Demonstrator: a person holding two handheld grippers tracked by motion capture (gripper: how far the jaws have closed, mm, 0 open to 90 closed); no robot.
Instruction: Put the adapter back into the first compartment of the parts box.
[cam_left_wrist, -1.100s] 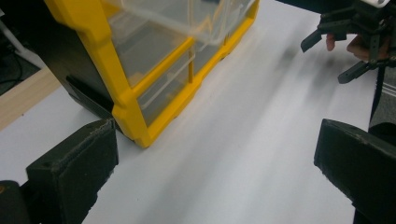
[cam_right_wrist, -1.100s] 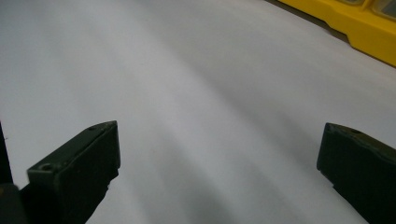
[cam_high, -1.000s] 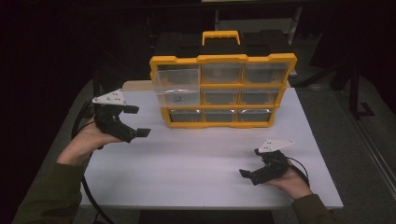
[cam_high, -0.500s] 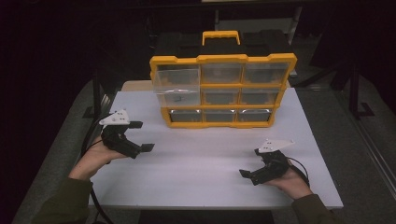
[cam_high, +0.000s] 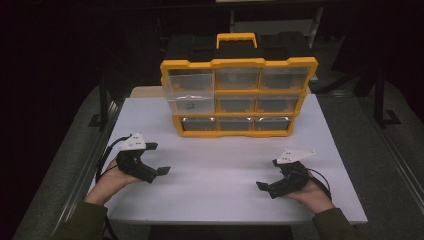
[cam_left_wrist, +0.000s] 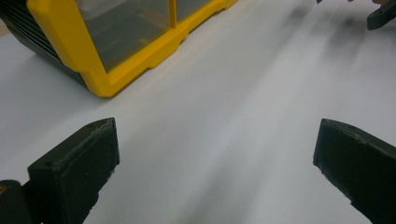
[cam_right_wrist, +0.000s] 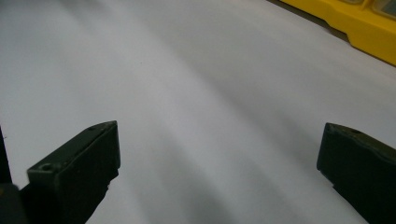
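The yellow organizer case stands upright at the far middle of the white table (handle on top). The left gripper and right gripper rest near the front edge, well apart, jaws spread wide and empty.

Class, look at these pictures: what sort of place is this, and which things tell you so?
Probably a workshop or lab bench set up for recording: a plain white table, a yellow parts organiser with clear drawers standing on it, and dark shelving behind.
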